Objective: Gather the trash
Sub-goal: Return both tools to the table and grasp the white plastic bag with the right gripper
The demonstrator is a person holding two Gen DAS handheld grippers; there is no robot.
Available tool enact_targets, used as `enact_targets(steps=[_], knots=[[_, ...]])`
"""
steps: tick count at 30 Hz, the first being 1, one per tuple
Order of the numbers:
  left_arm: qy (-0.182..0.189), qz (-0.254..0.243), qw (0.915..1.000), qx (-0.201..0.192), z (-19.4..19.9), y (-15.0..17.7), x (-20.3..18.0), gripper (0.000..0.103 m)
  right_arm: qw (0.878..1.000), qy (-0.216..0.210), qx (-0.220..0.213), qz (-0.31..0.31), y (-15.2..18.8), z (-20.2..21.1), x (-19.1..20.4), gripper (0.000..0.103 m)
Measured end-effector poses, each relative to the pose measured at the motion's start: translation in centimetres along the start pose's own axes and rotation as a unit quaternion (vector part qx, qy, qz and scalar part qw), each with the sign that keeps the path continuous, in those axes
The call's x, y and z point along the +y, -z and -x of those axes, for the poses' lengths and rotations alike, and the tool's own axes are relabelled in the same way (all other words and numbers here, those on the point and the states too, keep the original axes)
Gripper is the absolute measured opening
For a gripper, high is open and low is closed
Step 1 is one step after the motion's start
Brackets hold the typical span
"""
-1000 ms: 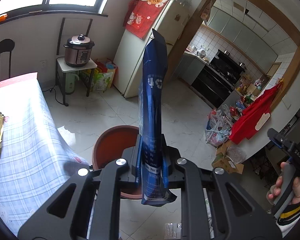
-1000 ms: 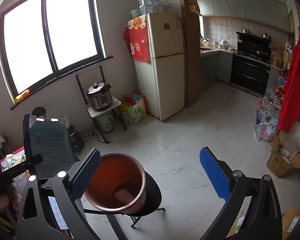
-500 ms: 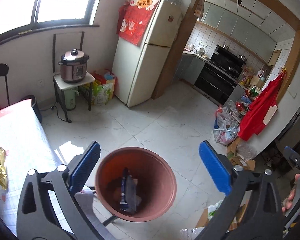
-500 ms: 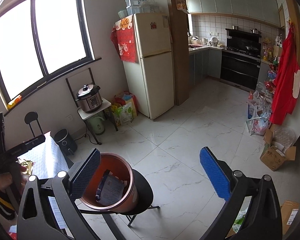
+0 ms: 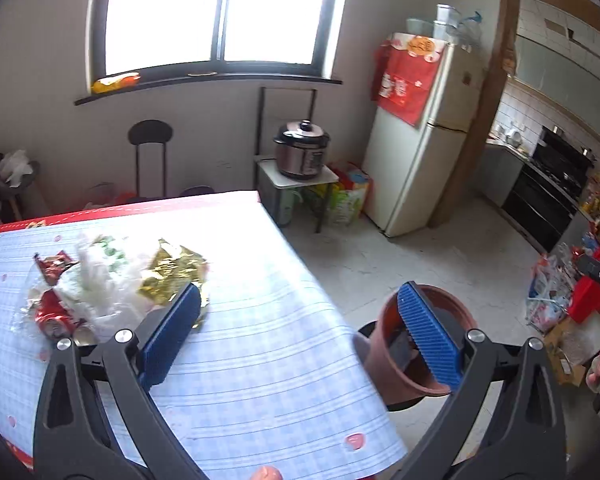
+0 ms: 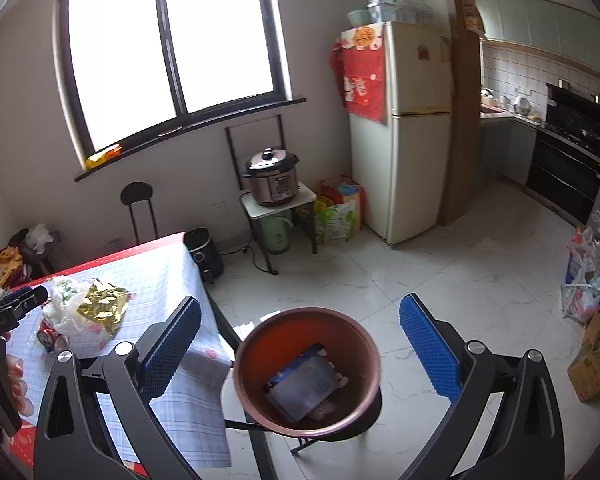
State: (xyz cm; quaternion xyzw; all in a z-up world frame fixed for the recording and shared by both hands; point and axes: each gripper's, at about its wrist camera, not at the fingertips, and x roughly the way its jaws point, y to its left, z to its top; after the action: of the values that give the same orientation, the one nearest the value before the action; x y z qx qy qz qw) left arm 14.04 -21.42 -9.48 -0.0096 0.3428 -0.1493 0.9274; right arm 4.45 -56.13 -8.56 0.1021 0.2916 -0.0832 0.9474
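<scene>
over table, left gripper emptied, swung away

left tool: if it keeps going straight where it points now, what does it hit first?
Probably the checked blue-and-white tablecloth: the open left tool aims down at a bare patch, between the crumpled gold foil wrapper and the round brown plastic bin. Depth is unclear.

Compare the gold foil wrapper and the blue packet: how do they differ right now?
Place: the gold foil wrapper lies on the table; the blue packet sits inside the brown bin.
Look: the wrapper is shiny, crumpled gold; the packet is flatter, with a blue edge and a grey printed face.
Neighbours: the wrapper rests against a white plastic bag; the packet lies on other scraps.
Shared: both are empty packaging, neither held by a gripper.
</scene>
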Motion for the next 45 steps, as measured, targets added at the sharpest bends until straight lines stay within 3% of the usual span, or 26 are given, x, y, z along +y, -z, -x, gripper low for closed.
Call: enact_targets(steps=[5,8,14,19,25,30,35,38,41,45], knots=[[-0.069,0.068,0.9953,0.007,3.6,1.7,9.3,0.097,0.998,-0.054,0.027,0.016,-0.6,-3.0,6.8,0.097],[-0.119,0.106,0.9872,-0.004,6.5,2.9,14.7,0.097,0.993,-0.079,0.038,0.08,-1.1,-4.5,12.3,0.097],[-0.166,0.16,0.9731,-0.004,10.8,5.3,24.1,0.097,0.982,-0.126,0.046,0.133,-1.0,-6.7,22.4,0.097],[-0.177,0.2,0.9637,0.005,12.6,7.1,31.0,0.097,0.973,-0.155,0.082,0.152,0.0,-9.8,30.5,0.097],[-0.177,0.196,0.9645,0.015,12.1,6.7,37.5,0.097,0.954,-0.17,0.089,0.231,1.6,-12.4,40.0,0.097],[-0.169,0.16,0.9726,0.001,10.8,5.9,41.2,0.097,0.939,-0.184,0.1,0.272,3.9,-15.2,45.6,0.097],[-0.14,0.194,0.9709,0.0,10.2,5.8,43.9,0.097,0.918,-0.191,0.134,0.321,5.9,-17.6,49.8,0.097],[-0.14,0.175,0.9746,0.005,9.6,5.6,44.6,0.097,0.9,-0.179,0.133,0.374,6.8,-18.8,52.1,0.097],[-0.134,0.192,0.9722,0.009,8.8,6.6,46.0,0.097,0.877,-0.187,0.137,0.42,8.1,-20.5,54.4,0.097],[-0.132,0.228,0.9645,0.016,7.7,9.0,47.4,0.097,0.832,-0.177,0.155,0.502,10.6,-23.9,57.5,0.097]])
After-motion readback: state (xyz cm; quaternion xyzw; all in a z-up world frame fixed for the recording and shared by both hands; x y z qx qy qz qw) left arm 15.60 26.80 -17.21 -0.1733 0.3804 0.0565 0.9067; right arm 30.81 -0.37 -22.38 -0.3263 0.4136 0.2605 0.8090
